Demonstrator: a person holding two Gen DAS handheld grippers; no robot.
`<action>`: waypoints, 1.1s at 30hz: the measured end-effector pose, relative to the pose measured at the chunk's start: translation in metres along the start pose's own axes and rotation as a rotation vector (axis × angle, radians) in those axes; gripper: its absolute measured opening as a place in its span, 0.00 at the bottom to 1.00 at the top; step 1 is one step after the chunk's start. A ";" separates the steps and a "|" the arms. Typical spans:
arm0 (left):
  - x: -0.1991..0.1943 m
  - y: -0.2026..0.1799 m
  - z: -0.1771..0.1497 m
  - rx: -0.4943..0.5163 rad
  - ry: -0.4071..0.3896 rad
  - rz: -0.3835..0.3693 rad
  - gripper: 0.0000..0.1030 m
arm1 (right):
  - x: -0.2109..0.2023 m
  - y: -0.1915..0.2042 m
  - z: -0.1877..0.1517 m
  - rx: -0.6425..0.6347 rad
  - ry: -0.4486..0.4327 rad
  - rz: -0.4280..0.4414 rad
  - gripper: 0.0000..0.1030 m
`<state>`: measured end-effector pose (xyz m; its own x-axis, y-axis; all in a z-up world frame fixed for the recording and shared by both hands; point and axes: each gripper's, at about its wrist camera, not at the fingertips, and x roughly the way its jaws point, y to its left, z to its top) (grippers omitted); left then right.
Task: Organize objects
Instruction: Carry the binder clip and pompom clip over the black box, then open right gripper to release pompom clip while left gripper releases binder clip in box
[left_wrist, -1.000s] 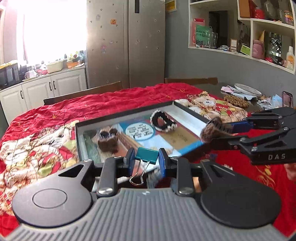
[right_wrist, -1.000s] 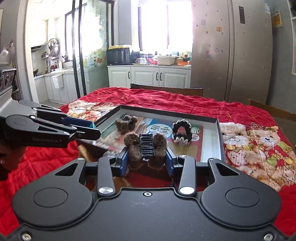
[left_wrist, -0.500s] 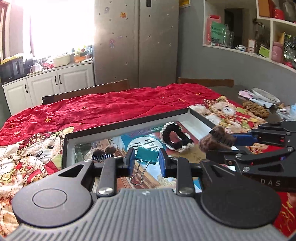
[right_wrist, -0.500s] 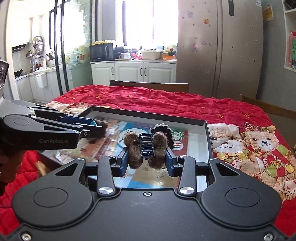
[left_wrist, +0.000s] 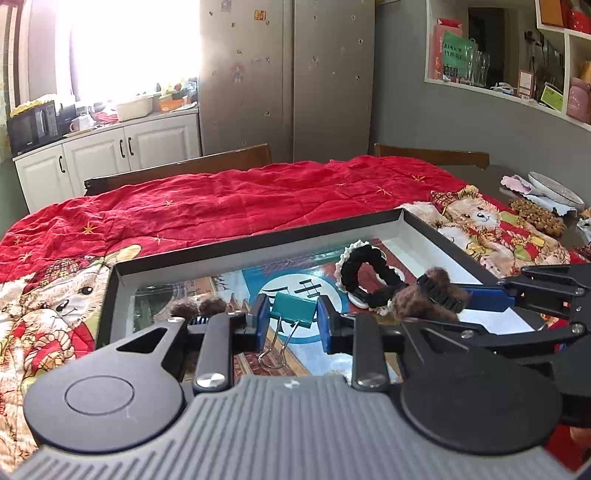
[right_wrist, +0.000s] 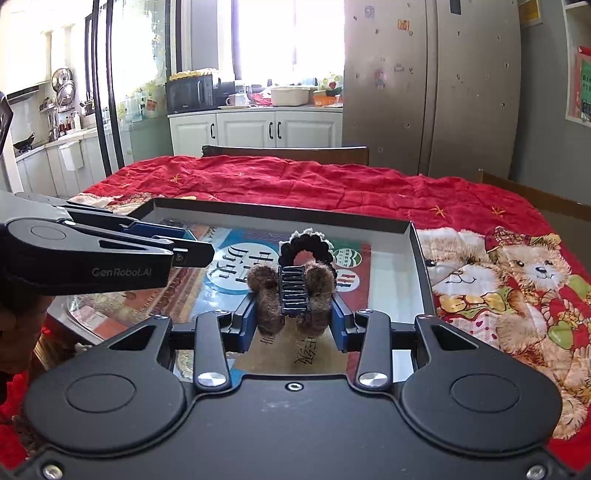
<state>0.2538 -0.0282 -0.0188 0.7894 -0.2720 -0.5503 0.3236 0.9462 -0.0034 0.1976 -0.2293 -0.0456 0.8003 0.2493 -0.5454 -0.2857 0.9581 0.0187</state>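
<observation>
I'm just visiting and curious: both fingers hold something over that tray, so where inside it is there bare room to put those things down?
The shallow black-rimmed tray has bare room along its white right strip, beside the black frilly scrunchie, and on the printed middle. It's crowded at the left, where a second furry brown hair claw lies, and around the scrunchie.

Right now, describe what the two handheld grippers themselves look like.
Both match. The left gripper has a ribbed grey body, black linkage arms with silver screws, two round black discs and blue finger pads. The right gripper shows a smooth black body with the same arms, discs and blue pads. Seen side-on, the left one bears "GenRobot.AI" lettering. No cables or sleeves show.
</observation>
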 end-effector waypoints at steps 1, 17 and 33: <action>0.002 0.000 -0.001 0.001 0.002 0.002 0.30 | 0.003 0.000 0.000 0.001 0.002 0.001 0.37; 0.018 -0.008 -0.004 0.029 0.056 0.020 0.30 | 0.023 -0.004 -0.006 0.004 0.026 0.003 0.38; 0.019 -0.010 -0.006 0.036 0.069 0.032 0.41 | 0.028 -0.006 -0.008 -0.003 0.040 0.007 0.39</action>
<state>0.2625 -0.0423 -0.0345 0.7623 -0.2277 -0.6059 0.3183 0.9469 0.0445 0.2175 -0.2290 -0.0673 0.7764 0.2503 -0.5784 -0.2931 0.9559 0.0203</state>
